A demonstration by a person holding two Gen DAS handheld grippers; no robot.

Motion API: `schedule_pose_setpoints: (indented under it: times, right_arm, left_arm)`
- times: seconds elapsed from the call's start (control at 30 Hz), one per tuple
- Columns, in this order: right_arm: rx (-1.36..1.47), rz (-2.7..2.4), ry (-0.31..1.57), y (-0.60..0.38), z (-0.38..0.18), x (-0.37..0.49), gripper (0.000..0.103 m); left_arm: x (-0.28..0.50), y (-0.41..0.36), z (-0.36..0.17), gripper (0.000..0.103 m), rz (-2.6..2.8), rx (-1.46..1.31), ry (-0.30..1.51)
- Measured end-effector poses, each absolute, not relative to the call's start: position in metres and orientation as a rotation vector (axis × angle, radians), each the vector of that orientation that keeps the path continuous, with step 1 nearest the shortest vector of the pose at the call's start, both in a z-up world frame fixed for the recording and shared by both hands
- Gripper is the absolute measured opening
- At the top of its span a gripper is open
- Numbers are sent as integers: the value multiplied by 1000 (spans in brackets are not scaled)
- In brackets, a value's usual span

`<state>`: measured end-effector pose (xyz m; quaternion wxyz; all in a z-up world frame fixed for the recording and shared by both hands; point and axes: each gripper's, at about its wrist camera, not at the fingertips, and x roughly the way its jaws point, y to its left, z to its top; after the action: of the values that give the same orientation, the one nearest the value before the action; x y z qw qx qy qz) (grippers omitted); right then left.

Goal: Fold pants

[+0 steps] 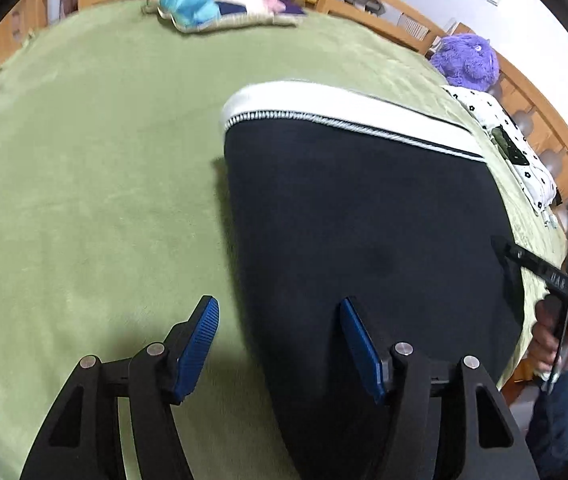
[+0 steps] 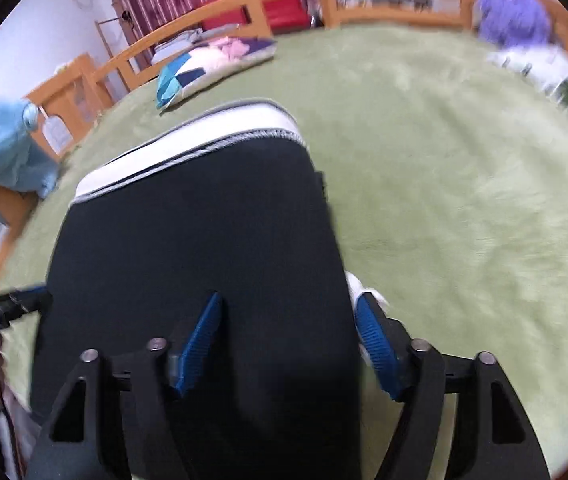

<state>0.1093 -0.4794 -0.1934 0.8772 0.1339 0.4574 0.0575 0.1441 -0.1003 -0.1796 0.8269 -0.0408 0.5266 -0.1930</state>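
The dark navy pants (image 1: pixel 364 216) with a white band (image 1: pixel 348 106) along the far edge lie flat on the green bed cover (image 1: pixel 84 160). My left gripper (image 1: pixel 278 312) is open above the pants' left near edge, one pad over the cover and one over the cloth. My right gripper (image 2: pixel 290 312) is open over the pants (image 2: pixel 196 216), straddling their right near edge; a bit of white cloth (image 2: pixel 354 286) shows by its right finger. The right gripper also shows at the right edge of the left wrist view (image 1: pixel 500 246).
A patterned pillow (image 1: pixel 220 4) lies at the far side of the bed. A purple plush toy (image 1: pixel 466 60) and a white dotted cloth (image 1: pixel 512 140) sit at the right. A light blue plush (image 2: pixel 0 144) is at the left. A wooden rail (image 2: pixel 324 0) rings the bed.
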Motion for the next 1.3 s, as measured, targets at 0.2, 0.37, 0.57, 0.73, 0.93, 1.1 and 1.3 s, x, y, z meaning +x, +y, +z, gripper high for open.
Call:
schedule_pose_setpoints:
  times: [0.2,0.37,0.57,0.73,0.93,1.1,1.3]
  right_arm:
    - [493,243,1066,-505,-227,159,90]
    - [509,304,1044,-502,-230,159,68]
    - [523,275,1020,-497,-217,151,50]
    - [519,236,963,-484,-183,134,30]
    - [547,282,906,-429,-154,121,23]
    - [547,389,916,-347,-163,129,22]
    - [558,467,924,-301,-178,154,24]
  left_arm:
    - [158,-107,-199,68,-455,-113,1122]
    - [165,-107,-212,58,-506,-225,1124]
    - [155,-116,-185,22,-546,-128,1032]
    - [154,-98,-159,19,-590,-186,1011]
    - [153,-29,-133,18,-526,-199,963]
    - [160,42,-125,18,-421,-163,985]
    - [179,78,-145,22,-377,-197,1026]
